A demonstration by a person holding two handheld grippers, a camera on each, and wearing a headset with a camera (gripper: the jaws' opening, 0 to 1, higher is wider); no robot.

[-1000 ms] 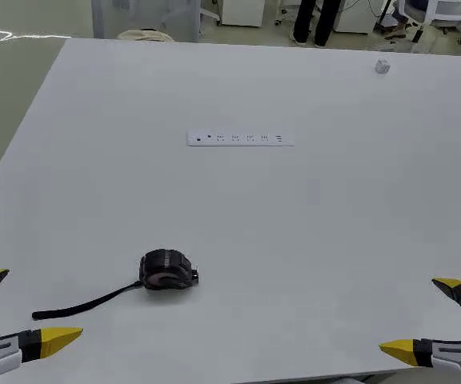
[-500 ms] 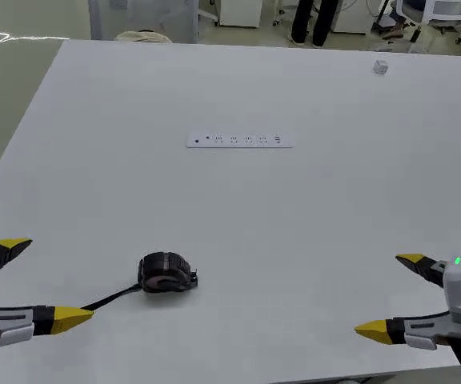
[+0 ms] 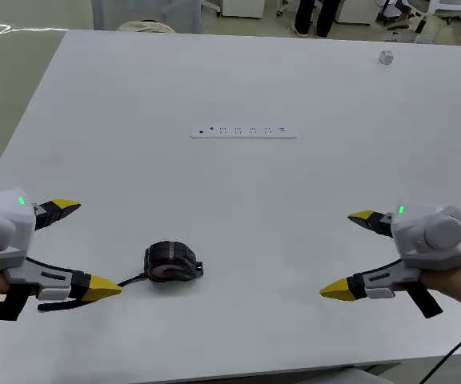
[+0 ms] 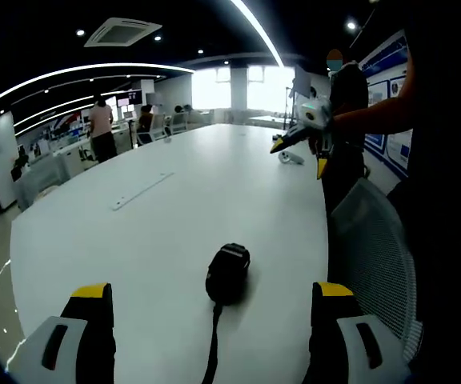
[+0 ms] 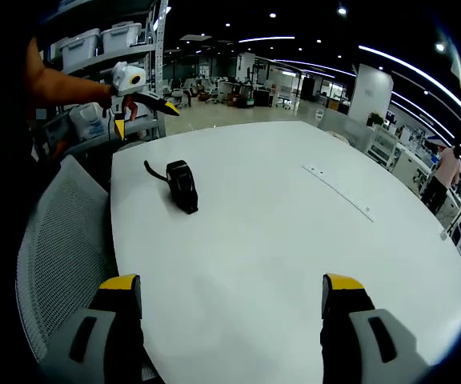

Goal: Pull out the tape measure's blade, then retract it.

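Note:
A black tape measure (image 3: pixel 170 263) lies on the white table (image 3: pixel 238 80) with its black wrist strap (image 3: pixel 130 281) trailing left; its blade is not drawn out. My left gripper (image 3: pixel 89 246) hovers open just left of it, yellow fingertips (image 3: pixel 102 287) spread wide. In the left gripper view the tape measure (image 4: pixel 227 272) sits between and ahead of my jaws. My right gripper (image 3: pixel 350 254) is open, well to the right and apart from it. The right gripper view has the tape measure (image 5: pixel 182 185) far ahead on the left.
A white power strip (image 3: pixel 244 131) is set flat in the table's middle. A small grey object (image 3: pixel 386 58) rests at the far right. The table's near edge runs just below both grippers. People stand in the room beyond the far edge.
Both grippers have risen and come inward over the table, the left one closing in on the tape measure. The tape measure has not moved.

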